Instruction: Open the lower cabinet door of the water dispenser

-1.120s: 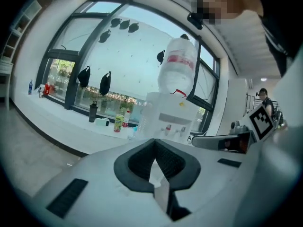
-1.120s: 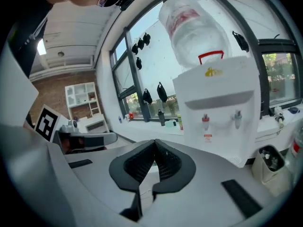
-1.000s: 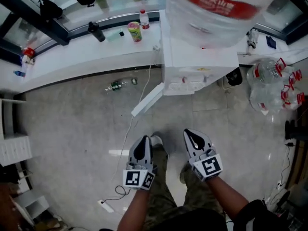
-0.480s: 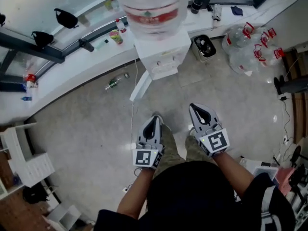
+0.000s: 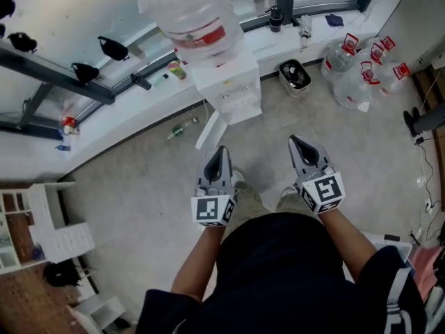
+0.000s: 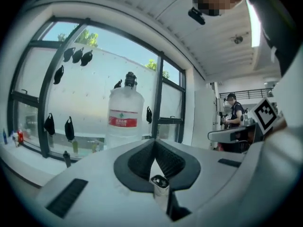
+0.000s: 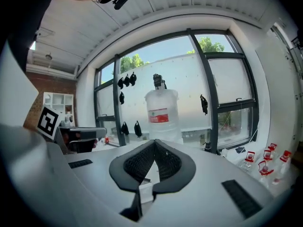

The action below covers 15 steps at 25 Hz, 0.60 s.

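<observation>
The white water dispenser (image 5: 233, 89) stands against the window ledge with a big clear bottle (image 5: 189, 16) on top. Its lower cabinet door (image 5: 210, 132) stands swung out over the floor on the dispenser's left side. My left gripper (image 5: 221, 149) and right gripper (image 5: 295, 140) are held side by side in front of my body, well short of the dispenser. Both are shut and hold nothing. From the left gripper view the bottle (image 6: 124, 117) rises above the shut left gripper (image 6: 154, 142). It also shows in the right gripper view as bottle (image 7: 162, 113), past the shut right gripper (image 7: 155, 141).
A waste bin (image 5: 295, 75) and several empty water jugs (image 5: 354, 75) stand right of the dispenser. A small bottle (image 5: 182, 127) lies on the floor to its left. White shelves (image 5: 52, 232) stand at the left. A person (image 6: 234, 116) stands far off in the left gripper view.
Both grippers have risen together and stayed shut. The head view has pulled up and back, so the dispenser and its open door look smaller and farther off.
</observation>
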Motion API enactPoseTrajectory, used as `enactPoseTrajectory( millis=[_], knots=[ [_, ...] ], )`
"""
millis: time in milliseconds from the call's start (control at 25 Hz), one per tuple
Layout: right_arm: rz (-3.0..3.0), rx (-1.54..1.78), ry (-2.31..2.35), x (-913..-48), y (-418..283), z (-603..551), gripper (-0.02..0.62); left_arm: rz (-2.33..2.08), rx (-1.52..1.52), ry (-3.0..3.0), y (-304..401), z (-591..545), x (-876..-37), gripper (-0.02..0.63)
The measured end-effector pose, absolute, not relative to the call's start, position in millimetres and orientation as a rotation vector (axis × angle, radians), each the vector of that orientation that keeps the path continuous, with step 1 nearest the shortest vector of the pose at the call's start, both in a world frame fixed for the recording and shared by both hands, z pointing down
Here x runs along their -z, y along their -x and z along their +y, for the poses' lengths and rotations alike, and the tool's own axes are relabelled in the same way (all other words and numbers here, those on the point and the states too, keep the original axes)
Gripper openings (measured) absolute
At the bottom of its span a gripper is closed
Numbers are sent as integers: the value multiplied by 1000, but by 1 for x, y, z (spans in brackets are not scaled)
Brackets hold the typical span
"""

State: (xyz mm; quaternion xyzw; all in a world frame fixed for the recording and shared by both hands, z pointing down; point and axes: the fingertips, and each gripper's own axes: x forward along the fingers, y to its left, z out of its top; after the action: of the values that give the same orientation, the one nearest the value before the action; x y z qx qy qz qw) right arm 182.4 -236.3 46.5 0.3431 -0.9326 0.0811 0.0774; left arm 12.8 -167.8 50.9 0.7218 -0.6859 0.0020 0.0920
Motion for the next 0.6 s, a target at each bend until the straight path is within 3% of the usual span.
enactPoseTrajectory(
  millis=[600],
  knots=[
    [-2797,-176,-1035,-38,-274,-240,-2,-2134,6,-2097,-68,-138,-47,5]
  ],
)
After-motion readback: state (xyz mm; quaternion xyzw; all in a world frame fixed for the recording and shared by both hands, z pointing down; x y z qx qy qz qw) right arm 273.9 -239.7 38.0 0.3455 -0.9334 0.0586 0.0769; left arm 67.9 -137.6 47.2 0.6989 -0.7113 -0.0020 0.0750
